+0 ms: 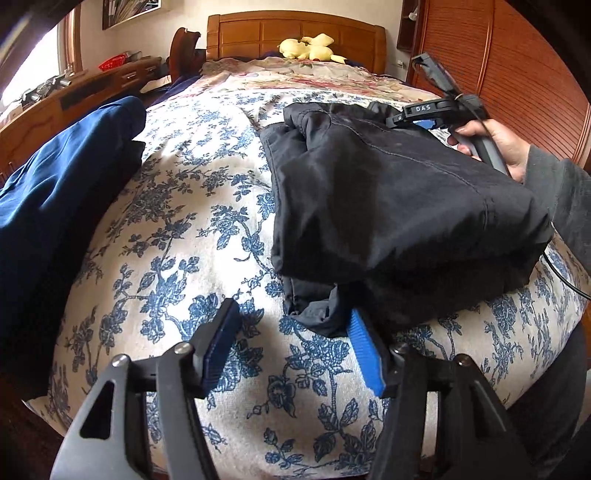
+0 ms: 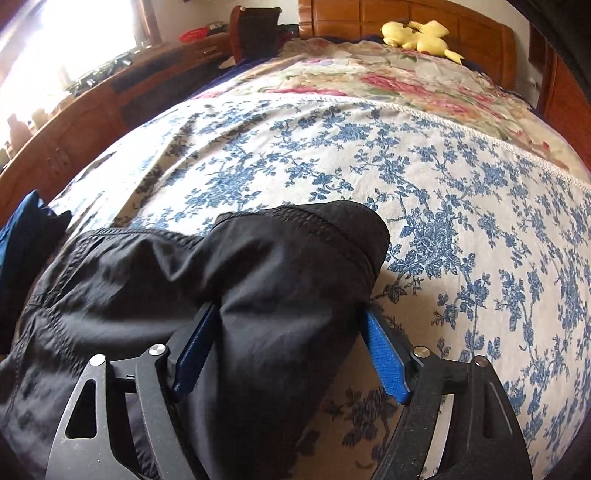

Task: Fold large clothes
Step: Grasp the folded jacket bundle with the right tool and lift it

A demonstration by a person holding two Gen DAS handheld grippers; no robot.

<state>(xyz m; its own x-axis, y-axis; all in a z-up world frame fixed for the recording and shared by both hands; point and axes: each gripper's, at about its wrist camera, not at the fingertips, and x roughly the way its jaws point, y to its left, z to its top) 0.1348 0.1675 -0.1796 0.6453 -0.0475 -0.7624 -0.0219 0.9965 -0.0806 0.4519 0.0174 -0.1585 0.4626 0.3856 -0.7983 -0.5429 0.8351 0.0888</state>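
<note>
A black garment lies folded in a thick bundle on the blue-flowered bedspread. My left gripper is open at the bundle's near edge; a loose black corner lies by its right finger. My right gripper is at the bundle's far right side, held by a hand. In the right wrist view the garment bulges between the wide-apart fingers of the right gripper, hiding the fingertips. The jaws are not closed on the cloth.
A blue and dark pile of clothes lies at the left on the bed. A yellow plush toy sits by the wooden headboard. A wooden desk stands left, a wardrobe right.
</note>
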